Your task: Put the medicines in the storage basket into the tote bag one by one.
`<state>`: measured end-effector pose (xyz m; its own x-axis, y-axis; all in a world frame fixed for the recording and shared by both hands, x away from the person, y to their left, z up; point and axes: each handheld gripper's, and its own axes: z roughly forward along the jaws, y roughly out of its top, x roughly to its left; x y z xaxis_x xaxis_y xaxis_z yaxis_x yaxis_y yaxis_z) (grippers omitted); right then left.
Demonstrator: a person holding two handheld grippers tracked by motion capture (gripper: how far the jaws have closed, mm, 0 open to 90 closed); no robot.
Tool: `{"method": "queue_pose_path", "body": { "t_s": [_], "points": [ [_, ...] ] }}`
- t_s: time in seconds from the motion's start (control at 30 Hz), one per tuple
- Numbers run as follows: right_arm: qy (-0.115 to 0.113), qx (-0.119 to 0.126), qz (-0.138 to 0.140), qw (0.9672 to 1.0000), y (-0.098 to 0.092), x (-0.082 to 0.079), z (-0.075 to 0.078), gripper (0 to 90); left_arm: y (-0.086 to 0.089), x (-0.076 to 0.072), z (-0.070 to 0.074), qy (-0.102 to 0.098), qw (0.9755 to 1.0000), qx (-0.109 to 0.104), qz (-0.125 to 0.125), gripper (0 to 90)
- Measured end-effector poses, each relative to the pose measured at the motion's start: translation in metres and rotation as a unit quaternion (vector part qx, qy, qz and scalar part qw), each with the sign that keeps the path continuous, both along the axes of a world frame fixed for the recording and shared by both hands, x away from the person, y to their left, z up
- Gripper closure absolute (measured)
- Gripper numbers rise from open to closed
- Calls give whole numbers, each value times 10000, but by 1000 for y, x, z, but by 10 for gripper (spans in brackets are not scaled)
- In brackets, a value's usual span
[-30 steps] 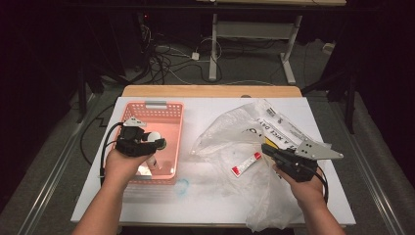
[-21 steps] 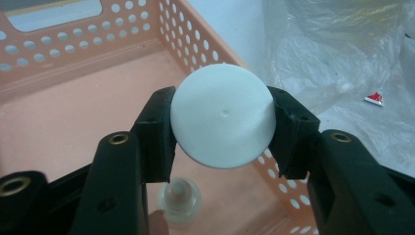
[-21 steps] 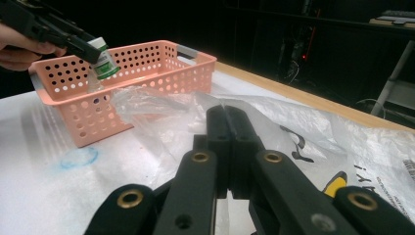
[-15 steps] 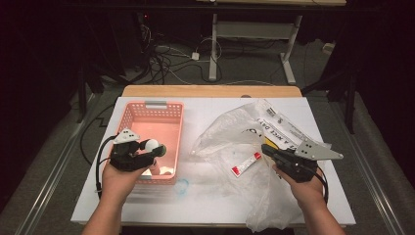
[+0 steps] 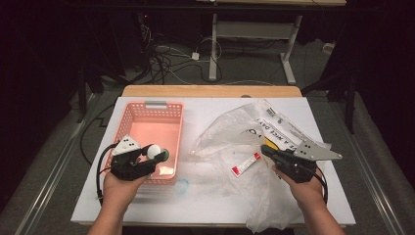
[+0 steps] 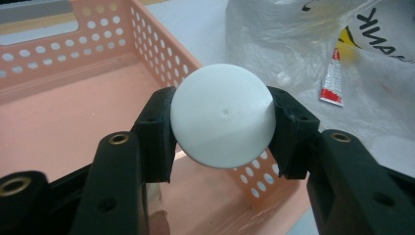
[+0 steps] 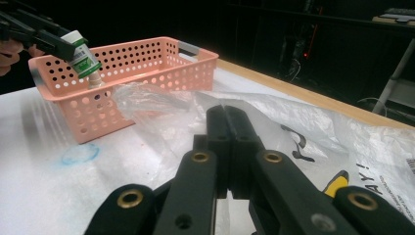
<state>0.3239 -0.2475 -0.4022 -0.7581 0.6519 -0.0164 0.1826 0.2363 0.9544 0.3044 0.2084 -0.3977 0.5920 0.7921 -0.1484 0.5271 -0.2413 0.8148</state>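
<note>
White bottle (image 6: 222,121) is held between the fingers of the left gripper (image 5: 157,155), which are partly closed and press on both of its sides. In the left gripper view its rounded white end faces the camera. In the right gripper view the bottle (image 7: 83,55) shows a white body with a green label and hangs tilted over the near corner of the pink basket (image 7: 78,110). In the high view the bottle (image 5: 155,151) sits above the basket's (image 5: 127,120) near right part, close to its right wall.

The right gripper (image 7: 227,117) has its fingers fully closed with nothing between them. It rests over the clear plastic bag (image 5: 230,134) on the right half of the white desk (image 5: 195,110). A small red and white tube (image 5: 246,164) lies inside the bag, just left of that gripper. A faint blue ring mark (image 5: 182,186) sits on the desk beside the basket's near right corner.
</note>
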Motion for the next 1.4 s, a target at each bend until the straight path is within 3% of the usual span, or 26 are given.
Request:
{"method": "queue_pose_path", "body": {
  "t_s": [0.77,0.87,0.93,1.4],
  "points": [
    [-19,43,46,10000,1,0,1,900,-36,-15,9,-174,9982,-105,-566,487],
    [-23,46,48,10000,1,-1,2,900,-42,-17,10,-181,9975,-134,-663,487],
    [-28,48,47,10000,1,-1,2,900,-45,-18,10,-137,9967,-266,-750,487],
    [-33,65,55,10000,2,-2,3,900,-71,-26,7,-174,9938,-134,-1086,487]
  ]
}}
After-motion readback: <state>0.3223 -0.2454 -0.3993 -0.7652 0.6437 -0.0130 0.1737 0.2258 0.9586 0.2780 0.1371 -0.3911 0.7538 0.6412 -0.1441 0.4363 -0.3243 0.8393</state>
